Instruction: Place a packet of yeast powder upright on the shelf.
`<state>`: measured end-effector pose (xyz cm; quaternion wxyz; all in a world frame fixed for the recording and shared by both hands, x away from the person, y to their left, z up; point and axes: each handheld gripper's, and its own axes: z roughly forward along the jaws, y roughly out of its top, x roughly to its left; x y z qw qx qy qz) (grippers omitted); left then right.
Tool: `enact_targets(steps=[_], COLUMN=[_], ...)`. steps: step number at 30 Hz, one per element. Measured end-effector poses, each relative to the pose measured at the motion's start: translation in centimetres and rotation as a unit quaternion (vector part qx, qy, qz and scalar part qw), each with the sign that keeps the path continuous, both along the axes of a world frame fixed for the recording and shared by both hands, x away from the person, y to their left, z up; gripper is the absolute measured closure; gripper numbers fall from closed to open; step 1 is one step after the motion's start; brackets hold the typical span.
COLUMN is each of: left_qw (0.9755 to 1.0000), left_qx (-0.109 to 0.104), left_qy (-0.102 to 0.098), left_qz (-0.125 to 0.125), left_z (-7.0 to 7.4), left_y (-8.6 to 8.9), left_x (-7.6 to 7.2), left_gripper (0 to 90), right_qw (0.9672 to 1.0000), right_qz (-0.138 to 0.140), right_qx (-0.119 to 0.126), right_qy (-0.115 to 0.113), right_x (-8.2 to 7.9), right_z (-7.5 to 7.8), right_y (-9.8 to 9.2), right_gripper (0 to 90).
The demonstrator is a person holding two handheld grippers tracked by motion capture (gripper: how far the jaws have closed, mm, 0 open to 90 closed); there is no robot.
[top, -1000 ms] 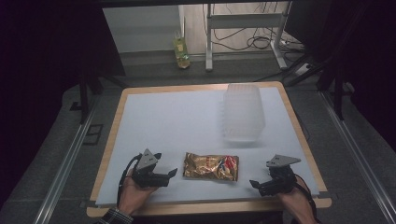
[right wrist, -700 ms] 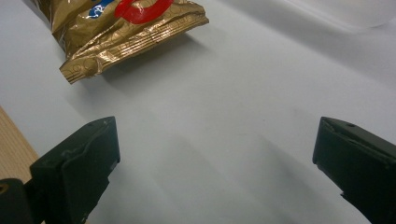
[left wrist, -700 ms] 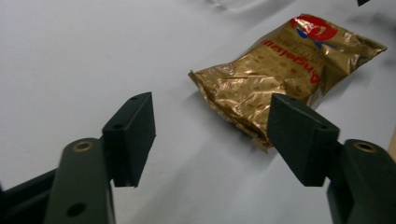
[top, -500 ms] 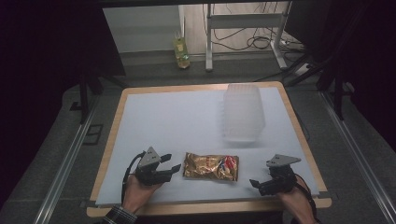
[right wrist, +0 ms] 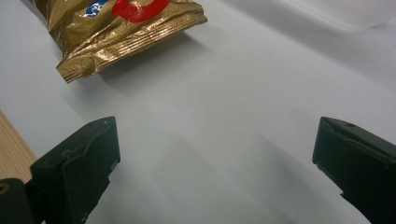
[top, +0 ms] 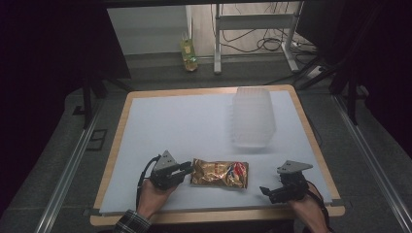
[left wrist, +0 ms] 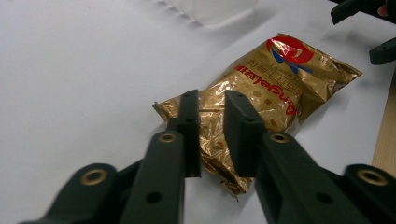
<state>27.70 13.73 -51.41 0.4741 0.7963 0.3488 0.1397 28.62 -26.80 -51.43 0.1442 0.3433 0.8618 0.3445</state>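
At the moment of inspection, a crinkled gold foil snack packet with red and blue print [top: 220, 174] lay flat on the white table mat [top: 184, 126], near the person's edge and between the two hand-held tools. A clear ribbed plastic container [top: 253, 116] stood well apart from it, toward the far right of the mat.

The left gripper [top: 183, 170] was at the packet's left end. In the left gripper view its jaws had just been closing and stood nearly together, with the crimped corner of the packet [left wrist: 261, 98] lying between them. The pads appeared to pinch the foil there, though the contact itself was partly hidden by the jaws, so the grip is judged taken rather than confirmed. The packet was still resting on the mat and showed no sign of being lifted.

The right gripper [top: 270, 192] sat off the packet's right end, apart from it. Its jaws stood wide and held nothing; the right gripper view showed only bare mat between them, with the packet [right wrist: 126, 28] farther off.

Assessment: the approach and the first grasp appeared done. Lifting the packet, and probably carrying it to the container, remained outstanding.
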Motion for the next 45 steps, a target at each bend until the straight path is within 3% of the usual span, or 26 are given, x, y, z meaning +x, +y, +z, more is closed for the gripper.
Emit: enact_targets(steps=[4, 9, 16, 17, 19, 21, 30, 35, 36, 37, 45], left_qw=[0.9999, 0.9996, 0.9986, 0.9986, 0.9978, 0.9974, 0.9975, 0.9975, 0.9955, 0.9944, 0.9951], left_qx=[0.005, -0.003, 0.037, 0.035, 0.058, 0.066, 0.065, 0.067, 0.092, 0.103, 0.093], left_qy=[0.001, 0.006, 0.011, 0.014, 0.009, 0.009, 0.013, 0.017, 0.020, 0.024, 0.035], left_qz=[-0.012, -0.028, -0.038, -0.037, -0.032, -0.029, -0.025, -0.008, 0.000, 0.003, 0.001], left_z=[-0.3, -0.7, -1.9, -1.9, -1.8, -2.0, -2.5, -2.9, -3.0, -3.2, -3.2], left_y=[-0.9, -2.2, -3.8, -3.8, -3.7, -3.2, -2.1, -1.9, -1.9, -1.9, -1.7], left_x=[0.4, 0.9, 1.4, 1.5, 1.4, 1.5, 1.4, 1.0, 1.0, 1.0, 1.2], left_gripper=[89.0, 89.5, 89.6, 89.6, 89.6, 89.7, 89.8, 89.9, 89.9, 89.9, 89.9], right_qw=[1.0000, 1.0000, 1.0000, 1.0000, 1.0000, 1.0000, 1.0000, 1.0000, 0.9999, 0.9999, 0.9994], right_qz=[0.003, 0.002, 0.004, 0.003, 0.003, 0.004, 0.004, 0.003, 0.003, 0.004, 0.009], right_qx=[-0.003, -0.003, -0.005, -0.004, -0.006, -0.007, -0.007, 0.004, 0.005, 0.006, 0.024], right_qy=[-0.001, -0.001, -0.001, 0.000, 0.002, 0.002, 0.003, 0.007, 0.008, 0.010, 0.024], right_x=[0.0, 0.0, 0.0, 0.0, 0.0, 0.0, -0.1, -0.2, -0.1, -0.1, -0.1], right_z=[0.0, 0.0, 0.0, -0.1, -0.1, -0.1, 0.0, 0.1, 0.1, 0.2, 0.7], right_y=[0.1, 0.1, 0.2, 0.2, 0.2, 0.2, 0.3, 0.2, 0.2, 0.2, 0.4], right_gripper=[0.9, 0.9, 1.0, 1.0, 1.1, 1.1, 1.2, 1.3, 1.3, 1.3, 1.2])
